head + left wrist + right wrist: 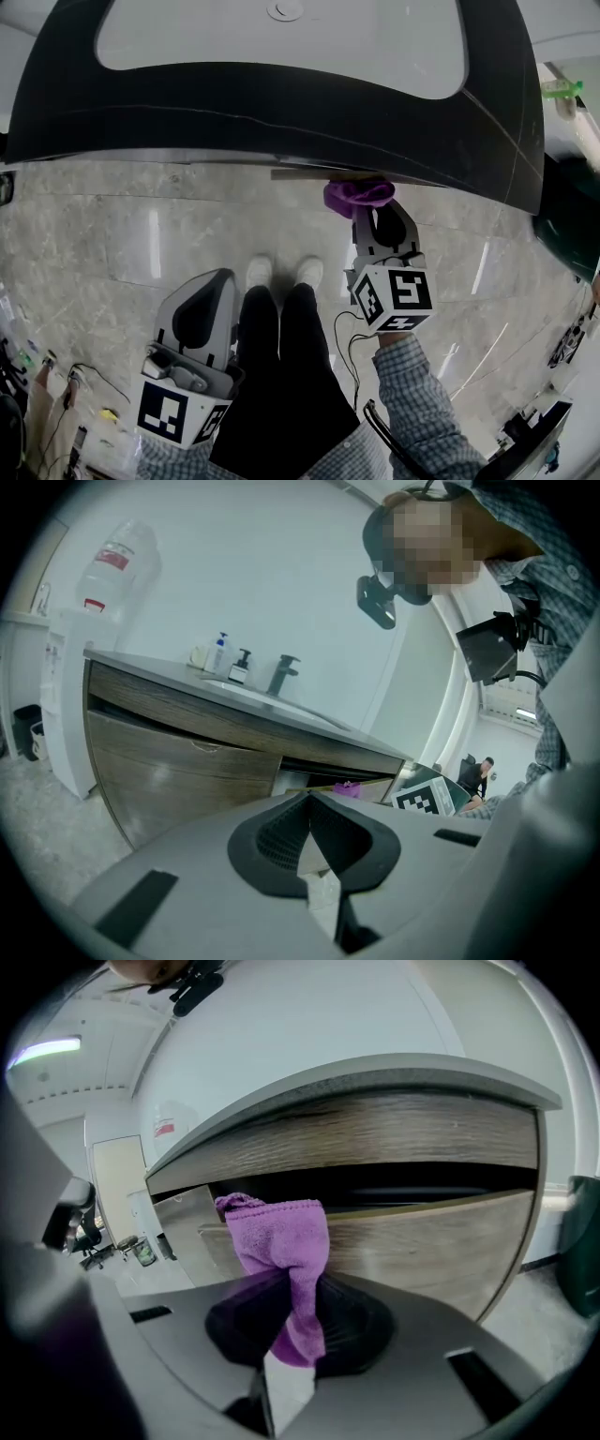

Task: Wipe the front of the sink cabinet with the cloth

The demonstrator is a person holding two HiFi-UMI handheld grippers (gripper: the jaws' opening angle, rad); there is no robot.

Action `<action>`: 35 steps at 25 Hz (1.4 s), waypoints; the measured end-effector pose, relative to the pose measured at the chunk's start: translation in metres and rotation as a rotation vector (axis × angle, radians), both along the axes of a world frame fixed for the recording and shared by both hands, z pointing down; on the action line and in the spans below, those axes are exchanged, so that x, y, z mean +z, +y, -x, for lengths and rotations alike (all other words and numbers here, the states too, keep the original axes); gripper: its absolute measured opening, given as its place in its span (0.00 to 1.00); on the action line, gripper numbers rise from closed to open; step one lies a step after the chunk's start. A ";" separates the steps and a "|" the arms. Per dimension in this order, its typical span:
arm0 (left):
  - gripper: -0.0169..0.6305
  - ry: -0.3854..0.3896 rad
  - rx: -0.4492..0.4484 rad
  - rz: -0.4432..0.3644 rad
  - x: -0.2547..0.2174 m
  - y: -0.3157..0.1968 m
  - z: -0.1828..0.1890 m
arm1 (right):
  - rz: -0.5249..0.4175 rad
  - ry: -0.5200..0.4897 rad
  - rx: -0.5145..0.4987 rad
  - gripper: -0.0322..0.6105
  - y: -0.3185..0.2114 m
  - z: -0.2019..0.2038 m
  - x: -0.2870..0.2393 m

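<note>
Fingers: right gripper [289, 1279] clamped on cloth [279, 1230], extended to cabinet front [431, 1241] | left gripper [309, 801] together, low

The countertop [281, 112] overhangs the cabinet front [441, 1241] (a dark gap splits its panels), with open floor [112, 244] before it.

The cloth [277, 1232] is fuzzy terry; the cabinet front [431, 1241] is matt grained wood; the floor [112, 234] is glossy stone tile.
</note>
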State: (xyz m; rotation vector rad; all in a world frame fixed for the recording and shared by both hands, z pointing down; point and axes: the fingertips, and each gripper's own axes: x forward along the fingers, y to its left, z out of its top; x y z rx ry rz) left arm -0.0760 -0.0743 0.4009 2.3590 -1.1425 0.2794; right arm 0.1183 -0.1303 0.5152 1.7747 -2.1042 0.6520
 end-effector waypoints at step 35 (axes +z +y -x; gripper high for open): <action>0.04 -0.041 -0.080 0.061 0.051 0.007 0.051 | 0.106 -0.004 -0.173 0.16 -0.010 0.091 0.100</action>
